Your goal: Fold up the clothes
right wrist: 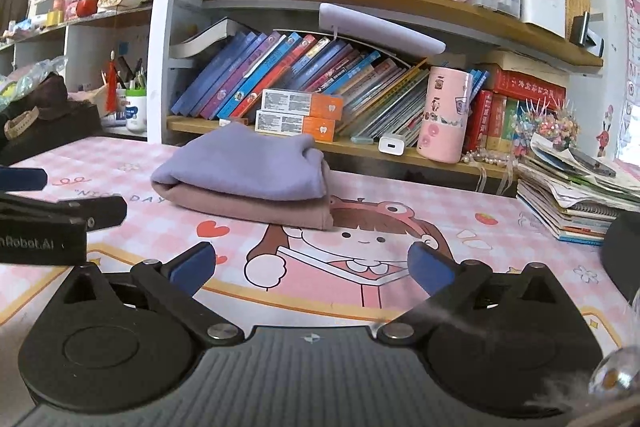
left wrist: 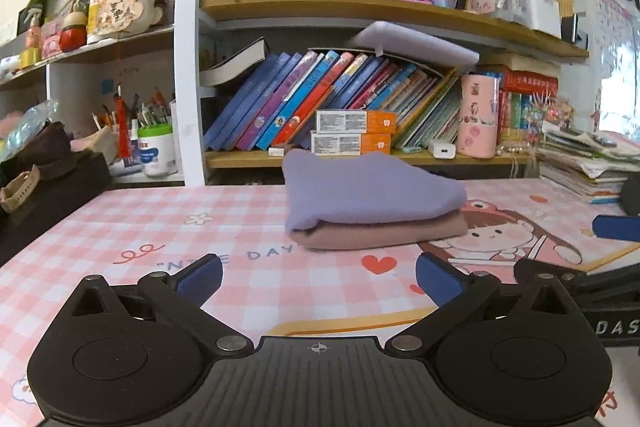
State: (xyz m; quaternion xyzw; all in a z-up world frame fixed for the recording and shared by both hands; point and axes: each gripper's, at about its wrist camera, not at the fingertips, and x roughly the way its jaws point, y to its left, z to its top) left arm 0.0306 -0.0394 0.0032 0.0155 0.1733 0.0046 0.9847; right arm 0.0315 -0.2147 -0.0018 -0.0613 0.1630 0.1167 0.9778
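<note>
Your left gripper sits low over the near part of the surface with its blue-padded fingers spread wide and nothing between them. Your right gripper is the same: fingers wide apart, holding nothing, just above the cartoon girl printed on the pink checked mat. The clothes lie ahead of both grippers, well apart from the fingertips, toward the far side of the surface in front of the bookshelf. They form a neat stack of two folded pieces: a lavender garment lies on top of a dusty-pink garment, the two touching, with the pink one showing as a band beneath and sticking out slightly along the near edge. From your right wrist view the stack lies left of centre, the lavender garment covering most of the dusty-pink garment, its right corner at the printed girl's hat. Two orange-and-white boxes are stacked on the lowest shelf just behind the clothes, with a pink tumbler farther right. A pile of books and papers rests at the far right of the surface. Part of your left gripper enters the right wrist view at the left edge.
</note>
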